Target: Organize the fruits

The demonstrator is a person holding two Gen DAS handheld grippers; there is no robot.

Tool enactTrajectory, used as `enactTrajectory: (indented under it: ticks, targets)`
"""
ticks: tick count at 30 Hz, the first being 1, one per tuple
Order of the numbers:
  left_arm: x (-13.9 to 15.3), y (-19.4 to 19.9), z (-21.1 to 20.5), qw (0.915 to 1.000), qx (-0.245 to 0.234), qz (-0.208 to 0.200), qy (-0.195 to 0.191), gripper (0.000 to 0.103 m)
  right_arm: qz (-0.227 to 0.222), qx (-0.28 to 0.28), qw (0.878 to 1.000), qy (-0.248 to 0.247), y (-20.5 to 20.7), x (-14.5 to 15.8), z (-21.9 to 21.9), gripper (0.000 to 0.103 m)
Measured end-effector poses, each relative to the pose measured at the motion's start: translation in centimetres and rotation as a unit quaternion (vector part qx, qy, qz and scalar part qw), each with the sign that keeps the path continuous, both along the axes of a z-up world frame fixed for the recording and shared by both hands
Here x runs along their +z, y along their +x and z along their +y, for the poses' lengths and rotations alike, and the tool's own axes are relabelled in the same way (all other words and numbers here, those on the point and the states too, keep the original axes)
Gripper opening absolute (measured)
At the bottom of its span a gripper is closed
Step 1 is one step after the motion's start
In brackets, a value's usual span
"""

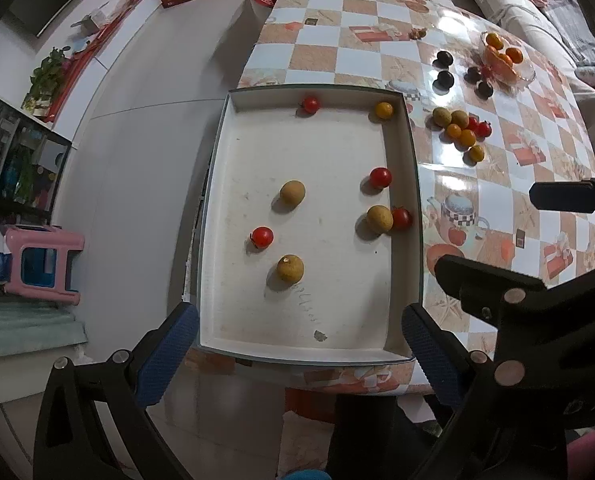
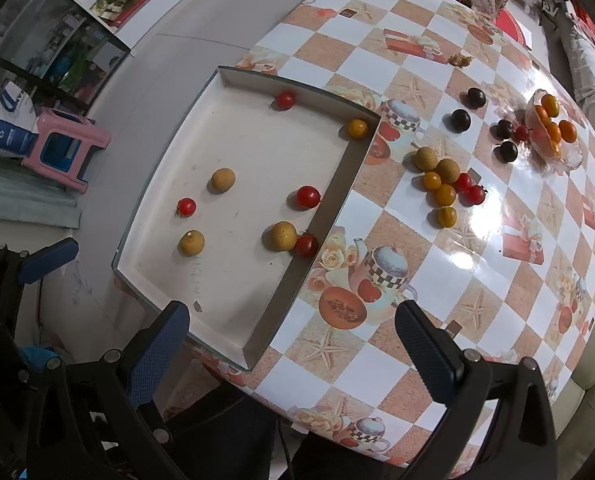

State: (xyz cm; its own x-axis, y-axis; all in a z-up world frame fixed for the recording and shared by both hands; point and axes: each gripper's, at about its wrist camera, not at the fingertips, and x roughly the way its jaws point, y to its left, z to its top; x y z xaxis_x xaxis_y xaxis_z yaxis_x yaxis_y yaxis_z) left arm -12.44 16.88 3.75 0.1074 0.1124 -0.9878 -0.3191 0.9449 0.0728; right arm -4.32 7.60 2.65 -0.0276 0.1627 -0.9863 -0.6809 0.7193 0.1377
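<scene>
A white shallow tray (image 1: 225,168) (image 2: 161,184) sits at the table's near left edge. It holds several red cherry tomatoes (image 1: 380,177) (image 2: 308,197), three tan longans (image 1: 292,192) (image 2: 222,179) and one yellow tomato (image 1: 384,110) (image 2: 357,128). A loose pile of longans, yellow and red tomatoes (image 1: 459,130) (image 2: 445,184) lies on the table right of the tray. My left gripper (image 1: 297,356) is open and empty over the tray's near edge. My right gripper (image 2: 293,344) is open and empty above the tray's near right corner; its black fingers (image 1: 477,280) show in the left wrist view.
Several dark plums (image 1: 443,80) (image 2: 460,120) and a glass dish of oranges (image 1: 525,76) (image 2: 569,162) lie at the far right of the checkered table (image 2: 477,264). A pink stool (image 1: 45,268) (image 2: 67,146) stands on the floor to the left.
</scene>
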Motion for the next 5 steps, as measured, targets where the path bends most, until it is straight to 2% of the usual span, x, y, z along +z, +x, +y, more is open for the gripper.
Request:
enactTrajectory:
  ticks: [5]
  targets:
    - [0.05,-0.14,-0.10,1.0000,0.001,-0.002,-0.005,0.102,-0.001,-0.001,1.000,0.000,-0.13,0.01,0.07,0.103]
